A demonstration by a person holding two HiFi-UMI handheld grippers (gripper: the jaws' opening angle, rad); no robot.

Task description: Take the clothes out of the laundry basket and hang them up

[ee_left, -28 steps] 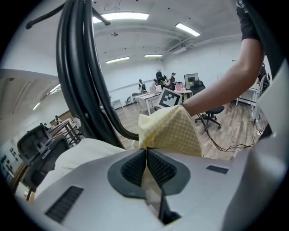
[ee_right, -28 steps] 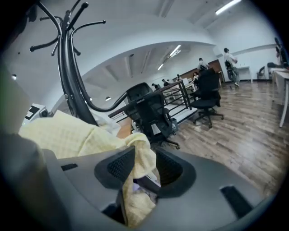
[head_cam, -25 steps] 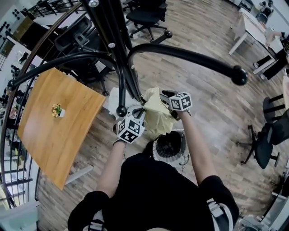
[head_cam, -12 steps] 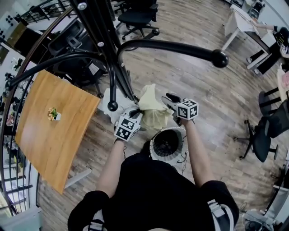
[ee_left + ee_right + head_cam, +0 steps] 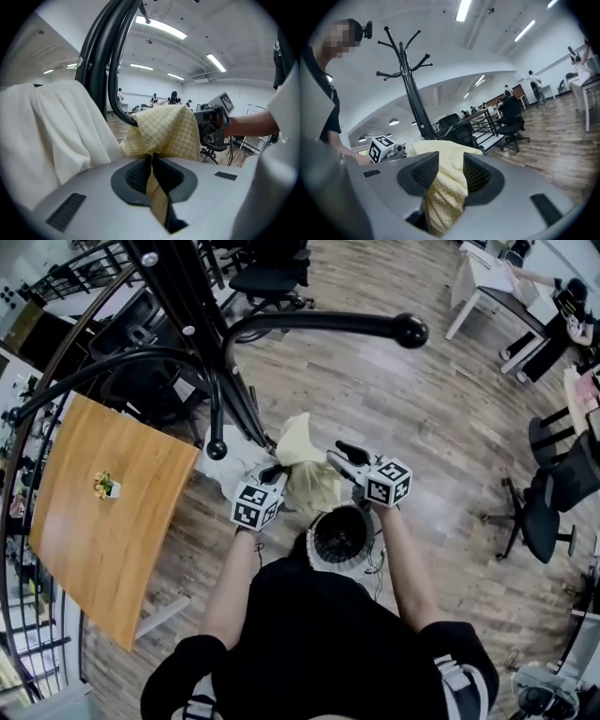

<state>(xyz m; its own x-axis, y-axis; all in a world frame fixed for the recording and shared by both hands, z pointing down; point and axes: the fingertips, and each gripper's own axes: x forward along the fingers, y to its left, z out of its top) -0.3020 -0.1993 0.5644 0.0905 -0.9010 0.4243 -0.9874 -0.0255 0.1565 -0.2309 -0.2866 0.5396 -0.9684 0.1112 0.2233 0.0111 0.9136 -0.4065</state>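
**Yellow cloth lifted off the basket, both grippers clamped, not yet hooked**

Left of the left gripper (image 5: 275, 472), a white garment (image 5: 230, 448) already hangs on the coat rack (image 5: 220, 343). In the left gripper view it fills the space just beside the jaws, on their left.

The left gripper is shut on a thin fold of the yellow checked cloth (image 5: 302, 460), and the pads are nearly together. Against the frame a second ago its marker cube sits at a different tilt, so we read a roll of that wrist. Its position has barely changed. The short hook's knob (image 5: 217, 450) is up and to the left of this gripper, near but not touching.

Between the two grippers the cloth rises to a peak. A second ago it hung lower and covered part of the laundry basket (image 5: 316, 545). Now it clears the basket's mouth, which lies open below and between the grippers.

The right gripper (image 5: 339, 457) is clamped on a thicker bunch of the same cloth, jaws held part open by the fabric. It has come up and swung sideways since the earlier frames.

Our judgement is that extraction of this item is done and the hanging step is under way. The cloth still has to go over a free hook. We cannot tell whether anything is left in the basket.
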